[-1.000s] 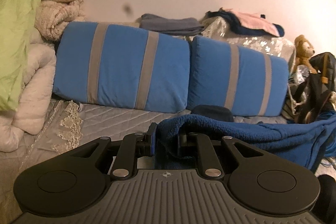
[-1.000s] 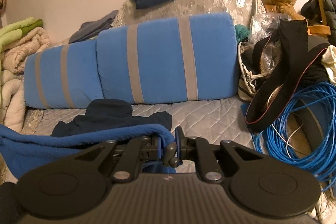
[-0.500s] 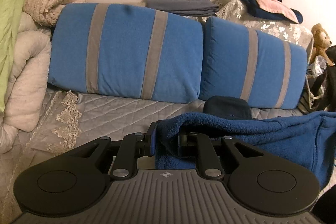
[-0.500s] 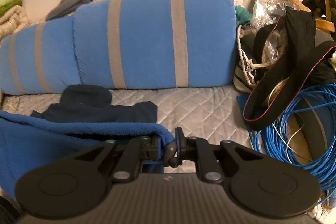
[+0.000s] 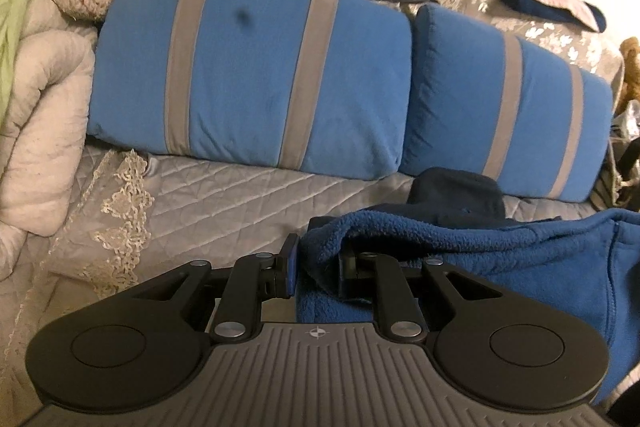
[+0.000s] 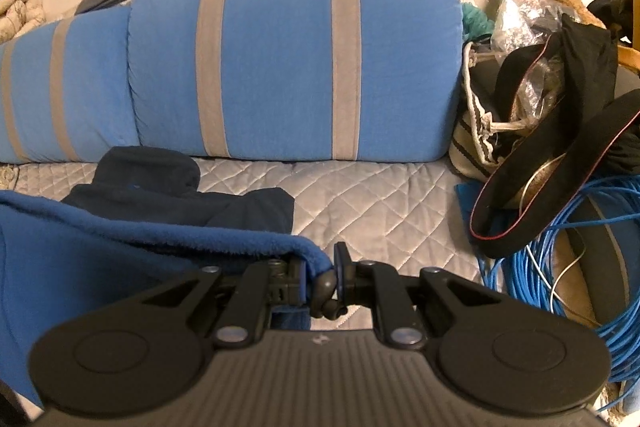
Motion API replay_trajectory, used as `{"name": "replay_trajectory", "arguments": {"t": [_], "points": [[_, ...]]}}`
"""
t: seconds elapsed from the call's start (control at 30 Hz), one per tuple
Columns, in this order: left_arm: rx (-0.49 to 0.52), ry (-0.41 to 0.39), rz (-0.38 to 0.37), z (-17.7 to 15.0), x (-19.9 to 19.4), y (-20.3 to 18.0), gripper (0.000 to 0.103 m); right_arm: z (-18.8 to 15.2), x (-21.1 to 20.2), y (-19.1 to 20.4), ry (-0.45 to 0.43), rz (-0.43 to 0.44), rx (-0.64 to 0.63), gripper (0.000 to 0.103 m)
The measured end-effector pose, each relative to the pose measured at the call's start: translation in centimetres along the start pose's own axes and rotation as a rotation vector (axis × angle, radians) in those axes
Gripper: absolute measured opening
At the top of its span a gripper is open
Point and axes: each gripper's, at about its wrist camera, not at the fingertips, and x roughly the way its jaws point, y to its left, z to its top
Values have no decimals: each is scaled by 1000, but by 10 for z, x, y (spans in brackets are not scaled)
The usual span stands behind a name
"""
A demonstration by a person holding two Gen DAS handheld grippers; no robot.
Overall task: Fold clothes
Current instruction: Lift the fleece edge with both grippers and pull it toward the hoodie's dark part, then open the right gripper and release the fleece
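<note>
Each claw, left claw (image 5: 316,277) and right claw (image 6: 320,281), pinches the blue fleece garment (image 5: 500,247) by its edge; it looks thick, soft, floppy, so corners suit gripping.

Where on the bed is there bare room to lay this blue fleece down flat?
Bare quilt lies between the left striped pillow and lace trim. Another patch runs from the dark garment to the cable coil. The right edge is crowded.
</note>
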Motion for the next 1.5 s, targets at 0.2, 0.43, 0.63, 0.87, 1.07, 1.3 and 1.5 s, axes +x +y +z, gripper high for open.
{"name": "replay_trajectory", "arguments": {"t": [0.2,0.43,0.63,0.87,1.07,1.3,1.5], "points": [[-5,50,12,-1,30,3,19,1,29,3,34,-4,-2,13],[-5,110,24,-2,65,5,19,-1,67,3,86,-2,9,13],[-29,179,27,-5,97,9,19,-5,101,2,138,-1,28,14],[-45,227,32,-16,132,12,19,-10,133,3,185,0,38,14],[-57,264,-12,-21,152,24,21,-13,146,5,204,2,36,14],[-25,321,-36,3,153,28,28,-7,146,6,216,2,32,16],[-45,372,-37,15,150,35,61,0,129,6,171,-7,36,82]]}}
